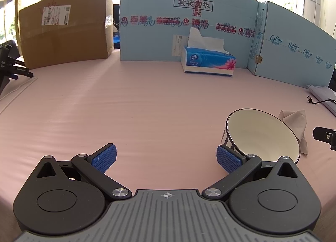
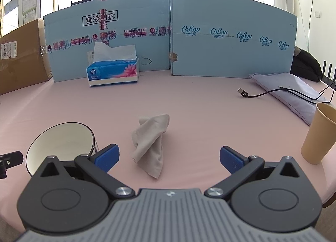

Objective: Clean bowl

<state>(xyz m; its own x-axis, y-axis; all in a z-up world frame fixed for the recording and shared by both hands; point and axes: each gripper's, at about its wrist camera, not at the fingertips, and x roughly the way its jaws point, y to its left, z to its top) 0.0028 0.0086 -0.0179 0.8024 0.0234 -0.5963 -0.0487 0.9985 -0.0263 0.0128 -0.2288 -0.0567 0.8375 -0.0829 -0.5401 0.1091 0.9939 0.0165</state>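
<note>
So we have the left gripper [image 1: 167, 159] spread wide, holding nothing, low over the pink worktop [image 1: 147, 105] near its front edge. The bowl [image 1: 262, 135] sits just off that gripper's right finger, tipped on its side with the cream inside facing us; we can't tell if finger and bowl touch. Going right, the crumpled beige cloth [image 2: 150, 143] lies just beyond the bowl, long axis running roughly front to back. The right gripper [image 2: 169, 161] is also spread and empty, and the cloth lies straight ahead between its fingers, apart from both. We judge the right gripper nearer the cloth, the left nearer the bowl, so the next move is likely right pinching cloth, left steadying bowl. A paper cup [image 2: 318, 134] stands near the right edge.
</note>
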